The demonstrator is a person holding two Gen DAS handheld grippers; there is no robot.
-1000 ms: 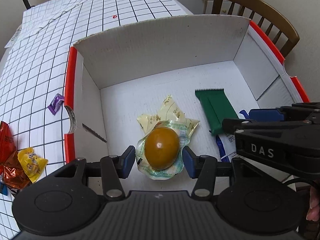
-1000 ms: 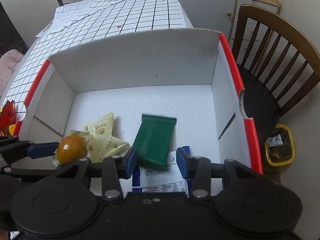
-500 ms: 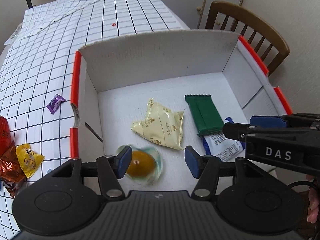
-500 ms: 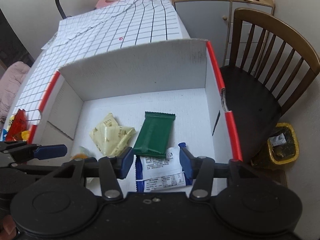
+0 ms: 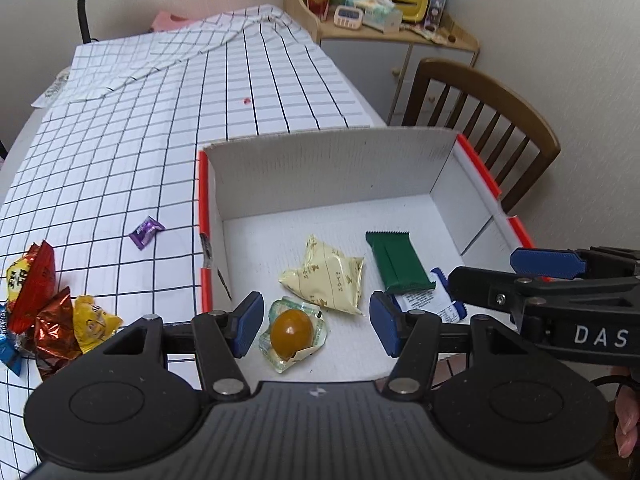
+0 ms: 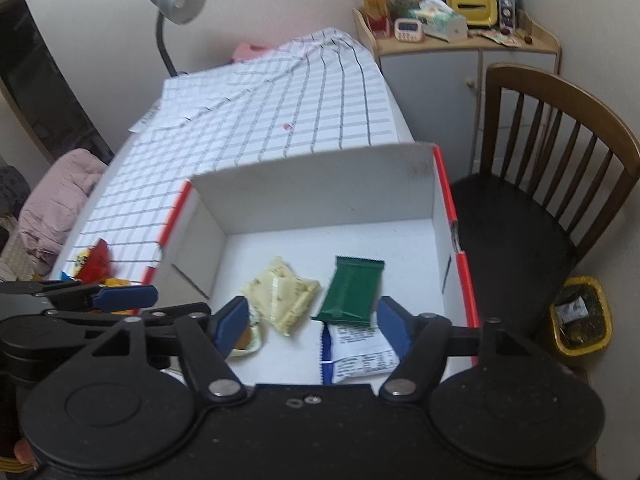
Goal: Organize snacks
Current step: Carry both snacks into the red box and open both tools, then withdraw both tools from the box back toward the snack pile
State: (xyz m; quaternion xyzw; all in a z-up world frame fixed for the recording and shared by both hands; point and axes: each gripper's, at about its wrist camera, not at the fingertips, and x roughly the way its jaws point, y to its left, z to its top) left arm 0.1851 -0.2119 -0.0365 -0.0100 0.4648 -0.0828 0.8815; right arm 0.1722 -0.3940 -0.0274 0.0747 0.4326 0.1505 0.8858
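Between your left jaws lay an amber sweet [image 5: 291,332]; beyond them, a cream packet [image 5: 328,280], green bar [image 5: 398,262], and black-gridded white cloth [image 5: 120,152].

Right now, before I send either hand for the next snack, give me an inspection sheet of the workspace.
Surface: table under a checked cloth, small red mark on it.
Job's things: white box holds a jelly cup, yellow packet, green bar and blue-and-white packet.
Clutter: purple candy and a heap of red and yellow wrappers left of the box.
Grippers: left gripper open above the jelly cup; right gripper jaws opening, nothing pressed between them.
Cables: nothing seen.
Surroundings: wooden chair, desk lamp, cluttered cabinet, yellow bin.
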